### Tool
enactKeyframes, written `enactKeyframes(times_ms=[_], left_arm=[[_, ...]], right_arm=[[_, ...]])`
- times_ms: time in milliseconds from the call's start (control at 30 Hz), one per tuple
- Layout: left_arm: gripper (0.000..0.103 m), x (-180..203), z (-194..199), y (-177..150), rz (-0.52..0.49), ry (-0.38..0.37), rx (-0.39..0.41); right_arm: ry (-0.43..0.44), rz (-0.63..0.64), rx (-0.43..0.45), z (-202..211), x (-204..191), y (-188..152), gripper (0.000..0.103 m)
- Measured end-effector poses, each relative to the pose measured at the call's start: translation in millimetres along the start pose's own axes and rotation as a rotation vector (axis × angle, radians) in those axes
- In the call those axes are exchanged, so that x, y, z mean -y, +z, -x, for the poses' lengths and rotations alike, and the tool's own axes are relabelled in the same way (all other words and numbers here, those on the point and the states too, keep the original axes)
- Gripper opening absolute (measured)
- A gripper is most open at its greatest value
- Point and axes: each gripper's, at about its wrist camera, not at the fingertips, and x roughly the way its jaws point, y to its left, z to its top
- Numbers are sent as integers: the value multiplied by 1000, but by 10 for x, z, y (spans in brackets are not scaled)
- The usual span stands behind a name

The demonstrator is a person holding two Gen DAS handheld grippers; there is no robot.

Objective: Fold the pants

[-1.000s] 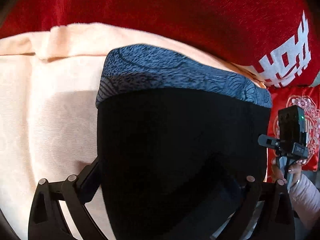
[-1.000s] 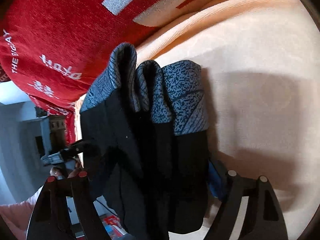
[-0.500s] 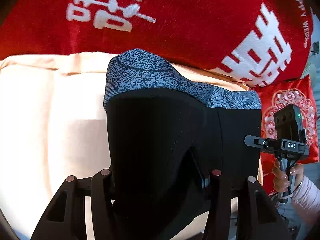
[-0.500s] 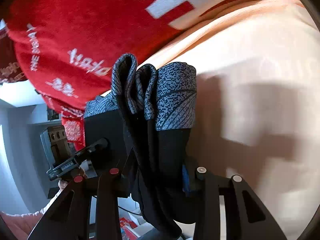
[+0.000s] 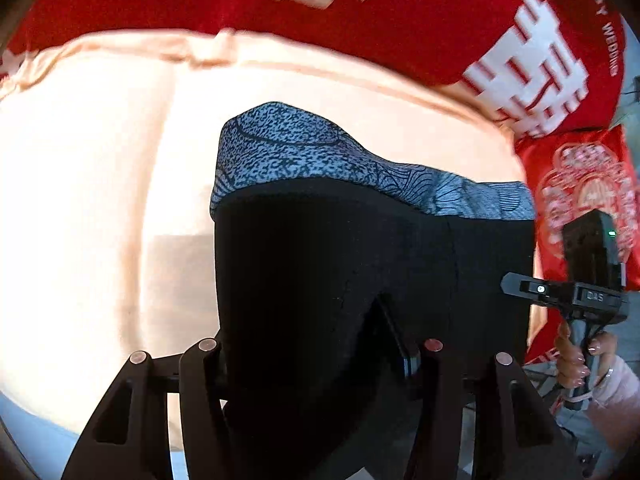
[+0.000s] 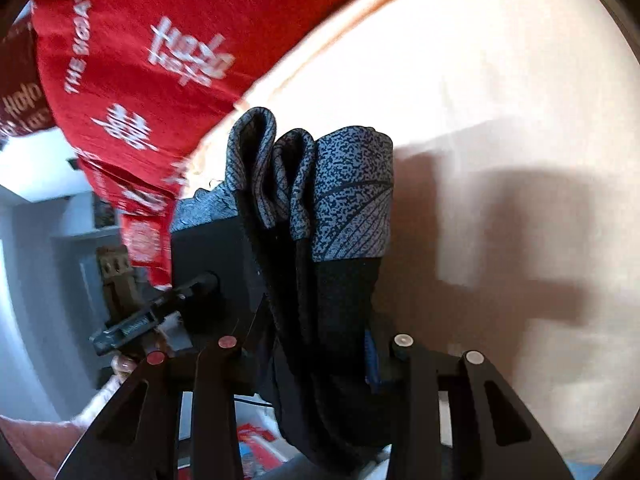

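Probably a home bedroom, peach bedsheet (image 5: pixel 100 200), red wedding blanket (image 5: pixel 400 20) (Chinese characters), red cushion (image 5: pixel 576 184)

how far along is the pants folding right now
Done: the black pants with the grey patterned waistband are already doubled into several layers, visible at the bunched waistband edge. In hand: the left tool and right tool each clamp the black fabric, holding the bundle up over the peach bedsheet. Left: lay the bundle flat on the sheet, perhaps with one more fold, and let go.
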Motion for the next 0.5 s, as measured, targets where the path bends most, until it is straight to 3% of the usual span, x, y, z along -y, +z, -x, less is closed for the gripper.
enactKeyframes(times_ms=[67,133,233,500], left_arm=[[78,-152,-162,-65,11,49,-16],[91,-272,-183,-127,26,67,18],[92,-342,-142,-178,57,59,24],[92,-395,263,-374,30,230,77]], right_arm=[[-107,7,-15,-200,64,-46,55],[-145,9,11,-253,135,-73,62],[-144,-48,28,-211,179,-112,65],[-392,-8,80,-47,-188,-288,71]])
